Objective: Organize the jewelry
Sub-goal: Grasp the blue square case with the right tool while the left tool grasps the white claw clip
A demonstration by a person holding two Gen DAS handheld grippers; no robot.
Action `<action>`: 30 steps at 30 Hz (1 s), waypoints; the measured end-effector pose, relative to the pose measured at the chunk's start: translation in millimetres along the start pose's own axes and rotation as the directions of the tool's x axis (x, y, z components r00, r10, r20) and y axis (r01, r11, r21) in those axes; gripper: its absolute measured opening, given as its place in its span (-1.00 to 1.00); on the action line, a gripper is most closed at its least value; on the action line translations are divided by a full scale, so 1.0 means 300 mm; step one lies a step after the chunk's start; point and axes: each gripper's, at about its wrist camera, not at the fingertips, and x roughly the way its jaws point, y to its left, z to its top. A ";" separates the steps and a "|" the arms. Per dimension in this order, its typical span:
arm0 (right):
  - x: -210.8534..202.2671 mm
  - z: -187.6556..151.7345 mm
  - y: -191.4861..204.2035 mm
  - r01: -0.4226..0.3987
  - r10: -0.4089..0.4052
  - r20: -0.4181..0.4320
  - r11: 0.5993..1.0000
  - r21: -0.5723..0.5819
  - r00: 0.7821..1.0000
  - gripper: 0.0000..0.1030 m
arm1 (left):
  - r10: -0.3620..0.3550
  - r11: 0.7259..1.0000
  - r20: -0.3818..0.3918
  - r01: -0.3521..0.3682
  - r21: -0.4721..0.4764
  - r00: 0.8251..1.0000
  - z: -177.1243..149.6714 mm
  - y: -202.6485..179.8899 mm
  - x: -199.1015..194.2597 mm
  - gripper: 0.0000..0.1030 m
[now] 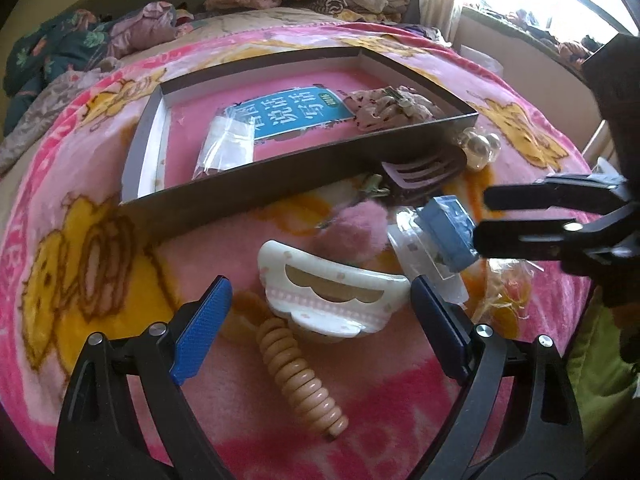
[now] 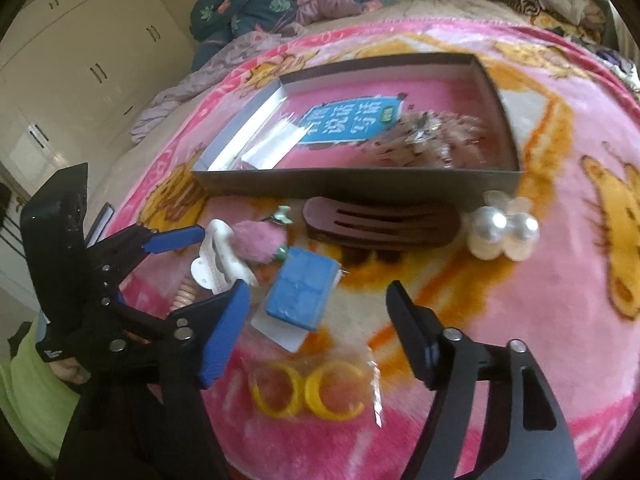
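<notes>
Blue ribbed pads line my left gripper [image 1: 320,312], and its jaws stand wide apart with nothing pinched; the white plastic claw hair clip with pale pink trim [image 1: 332,292] sits between them, untouched as far as I can tell. A beige coiled spiral hair tie [image 1: 304,376] lies against the near side of that clip, toward me. My right gripper [image 2: 316,332] is also parted and empty, hovering over the pink fleece blanket with yellow bear print [image 2: 560,280]; no pad presses on anything. Just beyond the right side of the white clip lies a blue rectangular block on a white card in clear wrap [image 2: 300,292], and nearer me than that, a clear packet with two yellow rings [image 2: 308,396]. Behind the clip are a fluffy pink pompom [image 1: 352,228], then a dark brown slotted hair comb clip [image 1: 424,176] and a cluster of large pearl beads [image 1: 480,148]. Farther still from the clip stands the shallow grey cardboard box [image 1: 260,184], already holding a teal printed booklet [image 1: 292,112], a clear bag and a floral scrunchie.

I judge the step is picking up the white clip. To do it well I should centre both pads on its flat sides, keep the spiral tie outside the jaws, close firmly, then lift clear over the box wall
</notes>
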 end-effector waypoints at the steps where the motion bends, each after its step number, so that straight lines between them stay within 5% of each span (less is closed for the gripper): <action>1: 0.014 0.003 0.003 -0.006 0.006 -0.008 1.000 0.002 1.000 0.16 | 0.000 1.000 0.000 0.000 -0.003 1.000 0.000 0.005 0.002 0.62; 4: 0.054 0.016 0.012 -0.015 0.015 -0.037 1.000 0.000 0.999 -0.19 | -0.008 1.000 0.001 0.008 -0.018 1.000 0.000 0.020 0.005 0.61; 10: 0.063 0.017 -0.009 -0.008 0.008 -0.033 1.000 0.014 0.999 -0.34 | -0.025 0.999 0.002 0.025 -0.026 1.000 0.010 0.036 0.019 0.61; 22: -0.017 0.022 -0.044 0.019 -0.020 0.027 1.000 0.024 0.999 -0.36 | -0.055 0.997 -0.018 0.054 -0.052 0.998 0.028 0.048 0.053 0.43; 30: -0.060 0.060 0.008 0.017 -0.015 0.067 0.999 -0.027 0.998 -0.36 | -0.038 0.994 0.053 0.043 -0.098 0.998 0.056 0.098 -0.058 0.43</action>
